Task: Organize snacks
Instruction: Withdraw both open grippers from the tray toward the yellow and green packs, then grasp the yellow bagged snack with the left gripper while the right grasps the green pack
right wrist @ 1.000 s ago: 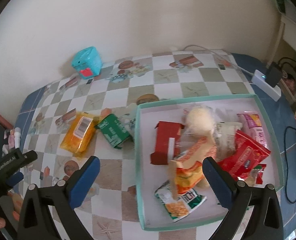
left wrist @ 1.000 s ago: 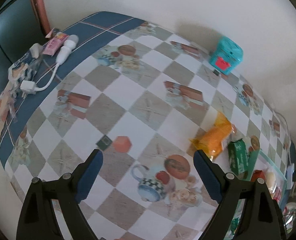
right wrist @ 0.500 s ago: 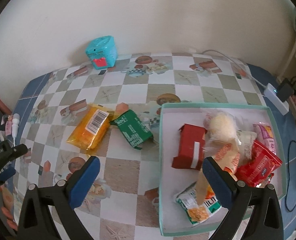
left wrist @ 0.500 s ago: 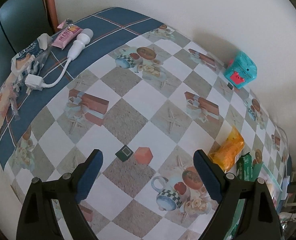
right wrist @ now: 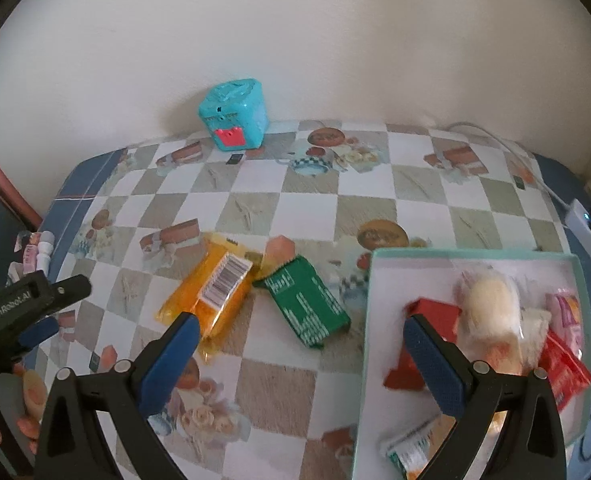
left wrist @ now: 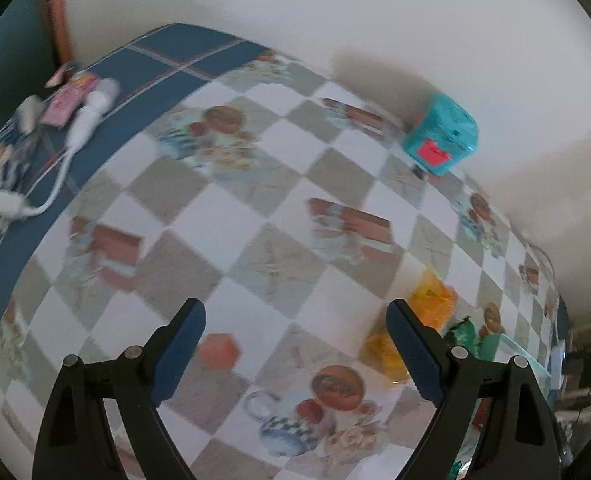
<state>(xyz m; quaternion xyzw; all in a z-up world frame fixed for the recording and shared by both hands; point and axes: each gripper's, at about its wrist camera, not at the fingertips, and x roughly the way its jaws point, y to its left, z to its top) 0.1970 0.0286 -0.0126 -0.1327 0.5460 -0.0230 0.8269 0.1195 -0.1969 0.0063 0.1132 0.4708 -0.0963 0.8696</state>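
Checked tablecloth (right wrist: 255, 208): grey and white squares printed with teapots, biscuits and gift boxes, bordered in dark blue; covers a table set against a plain cream wall (right wrist: 295, 40).

Nearest, right wrist view: right gripper (right wrist: 295, 332), blue pads spread wide, nothing between them, hovering above the cloth between the loose snacks and the tray. Left gripper (left wrist: 295, 316), likewise spread wide and empty, above bare cloth; also visible at the left edge of the right wrist view, with fingers of the hand holding it below.

Teal-rimmed tray (right wrist: 475, 254), white floor, at right: holds a red box (right wrist: 435, 312), a pale round wrapped item (right wrist: 491, 304), a red packet (right wrist: 563, 364), a pink-and-white packet (right wrist: 567, 308) and a green-and-orange packet (right wrist: 415, 448) at its near edge. Contents blurred.

Loose on the cloth, just left of the tray: green packet (right wrist: 305, 306), lying flat, and orange packet (right wrist: 211, 296) with a barcode label, side by side, corners about touching.

Further back: teal cube-shaped box (right wrist: 235, 114) with a red-pink panel, against the wall.

Left border, left wrist view: white plug and cable (left wrist: 55, 172), a pink packet (left wrist: 67, 100), other small items too blurred to name.

Right border: white adapter (right wrist: 583, 228) with cable running along the wall.
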